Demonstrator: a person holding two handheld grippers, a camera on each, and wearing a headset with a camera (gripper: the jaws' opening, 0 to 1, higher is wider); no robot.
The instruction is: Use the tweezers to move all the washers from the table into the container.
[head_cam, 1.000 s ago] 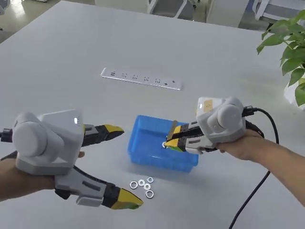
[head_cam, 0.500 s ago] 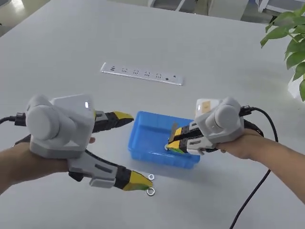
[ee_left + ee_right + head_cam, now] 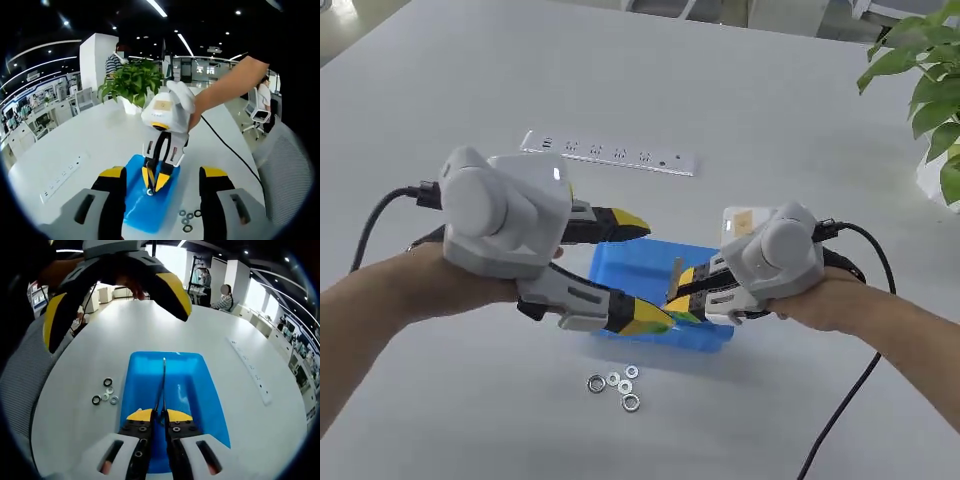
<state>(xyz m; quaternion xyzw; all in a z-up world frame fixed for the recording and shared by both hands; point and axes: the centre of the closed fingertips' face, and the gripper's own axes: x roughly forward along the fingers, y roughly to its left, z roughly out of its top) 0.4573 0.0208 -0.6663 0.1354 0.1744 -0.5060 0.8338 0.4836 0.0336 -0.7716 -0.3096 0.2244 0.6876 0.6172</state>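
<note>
A blue container [image 3: 705, 335] sits mid-table. My right gripper [image 3: 682, 297] hovers over it, shut on thin metal tweezers [image 3: 675, 274] whose tips point down into the container [image 3: 190, 390]. In the right gripper view the tweezers [image 3: 163, 382] run forward from the right gripper [image 3: 160, 415]. My left gripper [image 3: 642, 270] stands open above the container's left side, its jaws facing the right one. Several washers [image 3: 616, 385] lie in a cluster on the table just in front of the container, also in the left gripper view as washers [image 3: 187, 220] and in the right gripper view as washers [image 3: 104, 392].
A white power strip [image 3: 608, 155] lies behind the container. A green plant [image 3: 920, 90] stands at the table's right edge. A black cable [image 3: 845, 410] trails from the right gripper across the table. The grey table [image 3: 770, 120] reaches far back.
My left gripper has swung up and to the right, from the near left to over the container's left side, uncovering the washers. The right gripper has stayed over the container with the tweezers.
</note>
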